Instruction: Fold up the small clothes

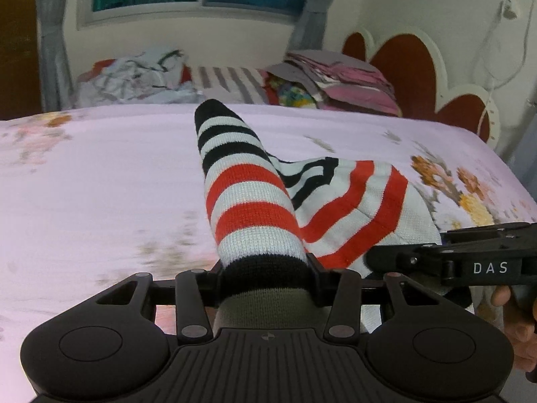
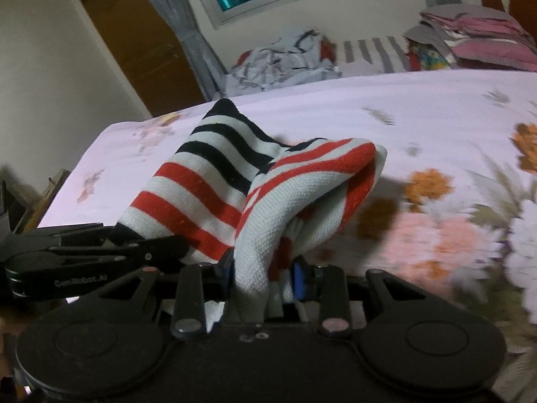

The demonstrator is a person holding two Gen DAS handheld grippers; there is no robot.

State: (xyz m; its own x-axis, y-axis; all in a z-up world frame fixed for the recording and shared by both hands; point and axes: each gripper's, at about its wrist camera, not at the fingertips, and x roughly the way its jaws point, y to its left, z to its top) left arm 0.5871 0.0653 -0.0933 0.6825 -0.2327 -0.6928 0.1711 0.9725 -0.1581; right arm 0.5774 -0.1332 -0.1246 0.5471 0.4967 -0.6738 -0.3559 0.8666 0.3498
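Note:
A small knitted garment with red, black and white stripes (image 1: 255, 194) hangs between both grippers above the pink floral bed sheet (image 1: 100, 181). My left gripper (image 1: 265, 277) is shut on its black-edged end. My right gripper (image 2: 265, 277) is shut on a bunched white and red part of the same garment (image 2: 285, 184). The right gripper also shows at the right edge of the left wrist view (image 1: 453, 262), and the left gripper at the left of the right wrist view (image 2: 100, 255). The two grippers are close side by side.
A heap of unfolded clothes (image 1: 134, 77) and a stack of folded pink and grey items (image 1: 342, 77) lie at the far side of the bed. A red and white headboard (image 1: 419, 67) stands at the right. A wooden door (image 2: 134, 33) is at the left.

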